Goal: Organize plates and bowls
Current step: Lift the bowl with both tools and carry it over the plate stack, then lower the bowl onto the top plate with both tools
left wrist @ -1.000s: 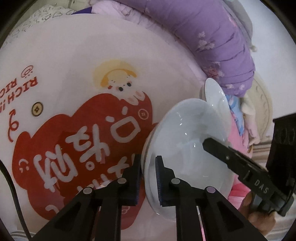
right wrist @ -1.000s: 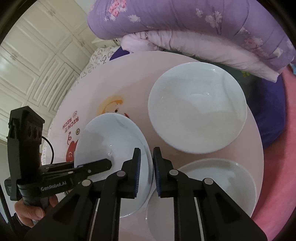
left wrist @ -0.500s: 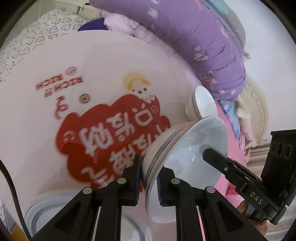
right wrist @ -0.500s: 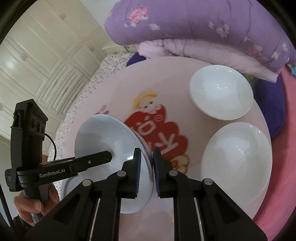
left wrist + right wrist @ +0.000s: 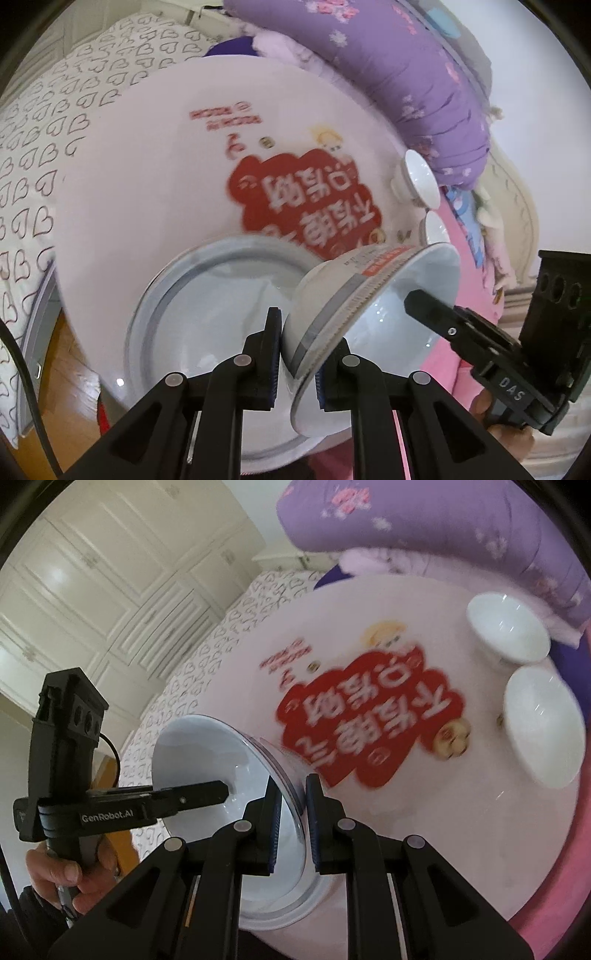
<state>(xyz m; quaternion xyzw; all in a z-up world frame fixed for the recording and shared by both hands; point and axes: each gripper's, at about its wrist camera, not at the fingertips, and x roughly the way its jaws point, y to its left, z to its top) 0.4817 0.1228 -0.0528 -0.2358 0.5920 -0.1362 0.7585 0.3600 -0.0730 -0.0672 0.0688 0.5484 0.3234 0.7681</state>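
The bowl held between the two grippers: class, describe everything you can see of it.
The bowl looks like glossy white ceramic, with a grey patterned band and a red label near its rim. It is tilted steeply on edge, clear of the table, above a large plate. The left gripper and the right gripper each pinch its rim on opposite sides.

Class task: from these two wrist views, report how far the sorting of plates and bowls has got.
Done: nothing looks stacked yet. In hand: both grippers, left and right, grip one tilted white ceramic bowl by its rim above a wide white plate. Left: two small white bowls sit apart on the round pink table.
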